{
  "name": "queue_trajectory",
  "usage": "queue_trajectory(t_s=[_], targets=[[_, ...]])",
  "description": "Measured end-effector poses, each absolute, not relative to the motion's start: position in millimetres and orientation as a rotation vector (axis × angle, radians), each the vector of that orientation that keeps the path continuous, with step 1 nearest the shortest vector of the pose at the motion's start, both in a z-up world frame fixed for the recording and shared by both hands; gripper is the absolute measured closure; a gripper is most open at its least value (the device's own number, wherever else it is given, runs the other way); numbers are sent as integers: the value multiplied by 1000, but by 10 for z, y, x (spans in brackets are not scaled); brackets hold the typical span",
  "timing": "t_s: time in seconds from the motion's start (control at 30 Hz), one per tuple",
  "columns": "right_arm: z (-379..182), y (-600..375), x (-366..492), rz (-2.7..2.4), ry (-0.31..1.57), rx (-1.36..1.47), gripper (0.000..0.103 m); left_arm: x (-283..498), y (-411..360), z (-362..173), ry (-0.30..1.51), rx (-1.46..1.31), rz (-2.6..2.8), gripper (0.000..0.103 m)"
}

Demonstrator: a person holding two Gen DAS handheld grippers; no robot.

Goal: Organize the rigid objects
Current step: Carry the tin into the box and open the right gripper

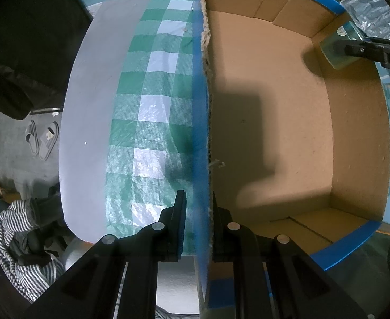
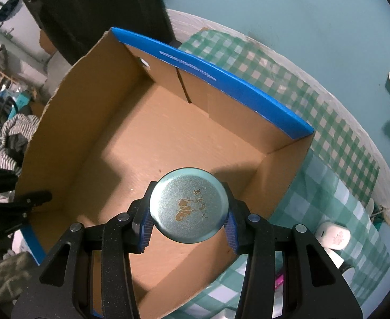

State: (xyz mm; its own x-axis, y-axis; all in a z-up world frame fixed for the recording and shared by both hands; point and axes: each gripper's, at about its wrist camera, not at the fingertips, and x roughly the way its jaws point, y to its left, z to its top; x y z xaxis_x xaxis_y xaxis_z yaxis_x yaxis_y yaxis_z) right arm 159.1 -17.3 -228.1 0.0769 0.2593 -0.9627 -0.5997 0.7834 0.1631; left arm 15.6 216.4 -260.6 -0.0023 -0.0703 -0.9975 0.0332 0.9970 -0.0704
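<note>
An open cardboard box with blue outer walls stands on a green checked tablecloth; its inside is bare. My left gripper is shut on the box's torn left wall, one finger on each side. My right gripper is shut on a round pale-green tin with a gold print on its lid, held above the box's near right part. In the left wrist view the tin and right gripper show over the box's far right corner.
A white plastic item and a pink item lie on the cloth right of the box. The white table edge drops off to the left, with slippers and striped cloth on the floor below.
</note>
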Motion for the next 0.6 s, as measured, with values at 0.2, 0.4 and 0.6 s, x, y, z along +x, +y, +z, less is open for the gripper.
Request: queue_trajectory(t_s=[0.2, 0.4, 0.6], targets=[[-2277, -168, 1596, 645, 1338, -312, 57, 145, 2064, -2575, 1568, -32, -83, 89], [-2191, -214, 1599, 634, 1317, -293, 47, 132, 2061, -2577, 1570, -30, -79, 89], [-1980, -309, 1587, 621, 1283, -249, 40, 132, 2043, -2576, 1568, -27, -76, 89]])
